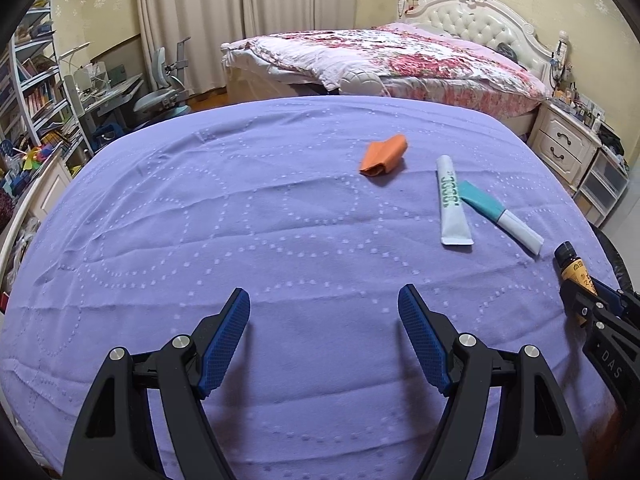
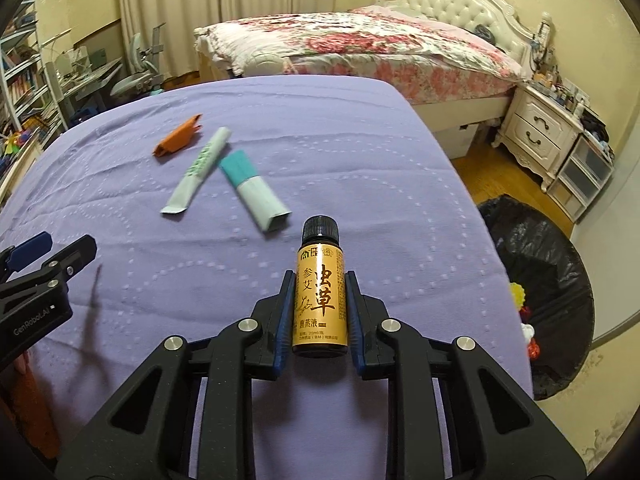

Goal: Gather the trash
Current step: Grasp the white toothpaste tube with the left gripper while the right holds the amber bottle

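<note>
A small amber bottle (image 2: pixel 319 300) with a black cap and a golden label is clamped between the blue pads of my right gripper (image 2: pixel 319 274), just over the purple cloth (image 2: pixel 360 160). The left wrist view shows the same bottle (image 1: pixel 571 268) at the far right. My left gripper (image 1: pixel 322 292) is open above bare cloth with nothing between its fingers. Farther out lie a folded orange wrapper (image 1: pixel 384 156), a white tube (image 1: pixel 452 204) and a teal-and-white carton (image 1: pixel 500 212). The right wrist view shows the wrapper (image 2: pixel 178 136), tube (image 2: pixel 198 172) and carton (image 2: pixel 254 188) ahead to the left.
A bin lined with a black bag (image 2: pixel 540 272) stands on the floor right of the cloth-covered surface, with colourful trash inside. Behind are a floral bed (image 1: pixel 400 56), a white nightstand (image 2: pixel 540 132) and a desk with chair (image 1: pixel 120 88) at the left.
</note>
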The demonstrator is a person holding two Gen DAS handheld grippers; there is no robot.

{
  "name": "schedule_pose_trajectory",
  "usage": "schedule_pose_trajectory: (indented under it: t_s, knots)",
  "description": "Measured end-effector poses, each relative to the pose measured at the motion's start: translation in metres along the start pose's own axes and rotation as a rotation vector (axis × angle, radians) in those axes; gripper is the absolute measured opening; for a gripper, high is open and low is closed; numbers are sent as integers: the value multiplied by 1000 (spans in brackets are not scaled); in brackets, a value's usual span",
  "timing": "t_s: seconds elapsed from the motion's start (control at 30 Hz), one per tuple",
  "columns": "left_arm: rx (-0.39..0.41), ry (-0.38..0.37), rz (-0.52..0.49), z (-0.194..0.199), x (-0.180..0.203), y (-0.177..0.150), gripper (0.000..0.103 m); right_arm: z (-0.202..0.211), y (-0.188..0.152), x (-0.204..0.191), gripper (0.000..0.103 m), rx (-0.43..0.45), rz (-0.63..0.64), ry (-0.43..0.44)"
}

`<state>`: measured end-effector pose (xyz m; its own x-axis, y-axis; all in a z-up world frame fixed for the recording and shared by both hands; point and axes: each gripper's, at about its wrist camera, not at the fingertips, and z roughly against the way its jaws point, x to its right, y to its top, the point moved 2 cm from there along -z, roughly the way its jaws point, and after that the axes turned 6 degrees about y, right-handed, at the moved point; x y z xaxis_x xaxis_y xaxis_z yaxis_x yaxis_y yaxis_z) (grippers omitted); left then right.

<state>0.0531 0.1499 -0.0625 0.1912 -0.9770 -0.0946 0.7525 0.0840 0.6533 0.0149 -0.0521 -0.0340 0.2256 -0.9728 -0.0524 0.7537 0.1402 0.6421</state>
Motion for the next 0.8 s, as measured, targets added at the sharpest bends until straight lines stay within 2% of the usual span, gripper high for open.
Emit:
schedule_pose_trajectory:
  t_s: [0.27,0.8]
  knots:
    - [8,-25,-33,-6,28,15,74,-7,19,25,23,16,-29,-18]
    - [2,-40,-68,-35,62,49,74,-36,44,43,23,-6,-47,-1]
